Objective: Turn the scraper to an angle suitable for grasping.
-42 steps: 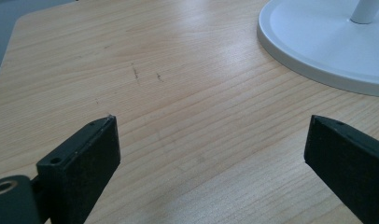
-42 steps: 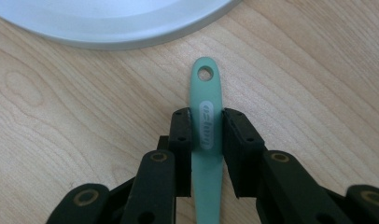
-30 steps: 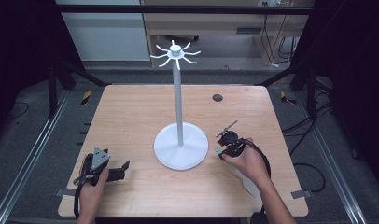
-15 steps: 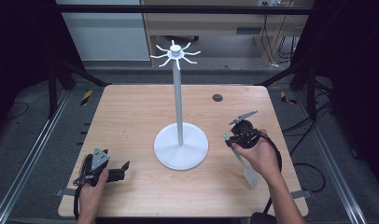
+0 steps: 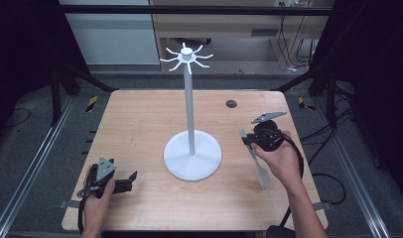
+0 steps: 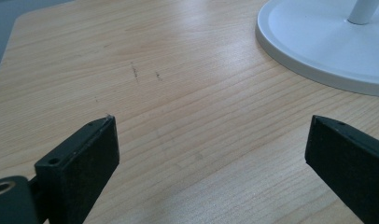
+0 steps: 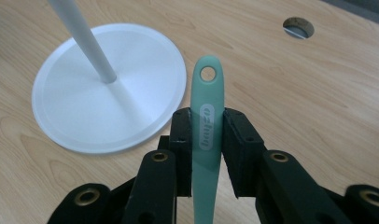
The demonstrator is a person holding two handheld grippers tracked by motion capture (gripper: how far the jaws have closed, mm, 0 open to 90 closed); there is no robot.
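While the right gripper (image 7: 207, 140) clamped a pale green spatula (image 7: 206, 135) by its handle, the left gripper (image 6: 211, 154) rested wide open, holding nothing.
The spatula hung above the table (image 5: 140, 124), right of the white stand (image 5: 192, 156).

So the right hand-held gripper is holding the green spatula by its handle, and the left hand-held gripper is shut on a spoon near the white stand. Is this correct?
Not quite. The left hand-held gripper is open with nothing between its jaws, as the left gripper view shows. The rest holds: the right hand-held gripper is holding the green spatula by its handle, and the white stand is nearby.
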